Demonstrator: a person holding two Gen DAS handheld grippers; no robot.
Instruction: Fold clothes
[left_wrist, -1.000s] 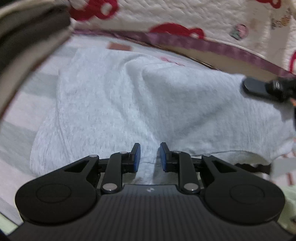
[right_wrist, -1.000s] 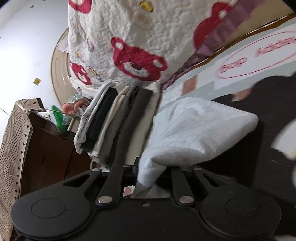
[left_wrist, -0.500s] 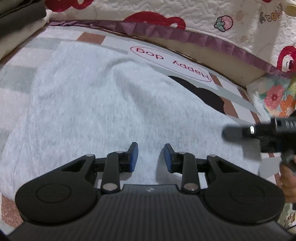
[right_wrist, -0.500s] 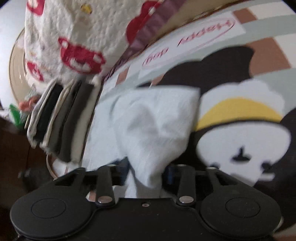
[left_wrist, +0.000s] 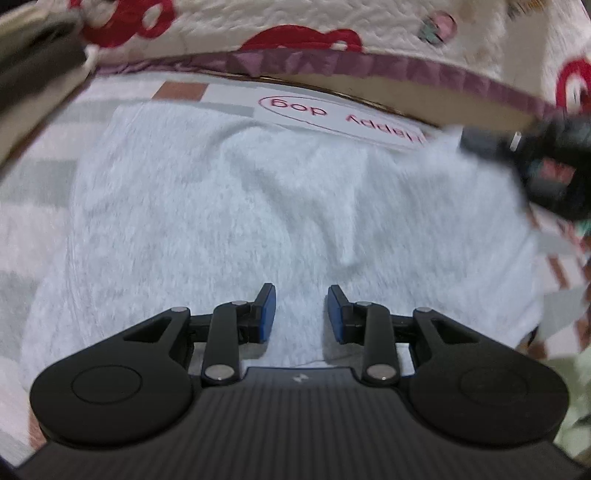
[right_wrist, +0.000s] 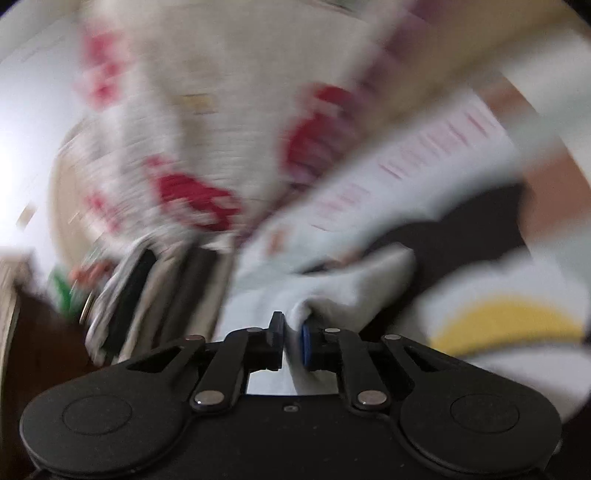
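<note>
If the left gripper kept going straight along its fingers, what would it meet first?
Most likely the light grey garment: the open left gripper points across it, with cloth rising in wrinkles just ahead. Depth is unclear, so it might skim over toward the quilted bedding beyond.

Black left gripper (left_wrist: 301, 312), blue pads (left_wrist: 266, 310), apparently silver pivot screws

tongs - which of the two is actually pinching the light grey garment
The right tongs: their pads are shut on a bunched edge of the light grey garment. The left tongs are open above it, holding nothing.
</note>
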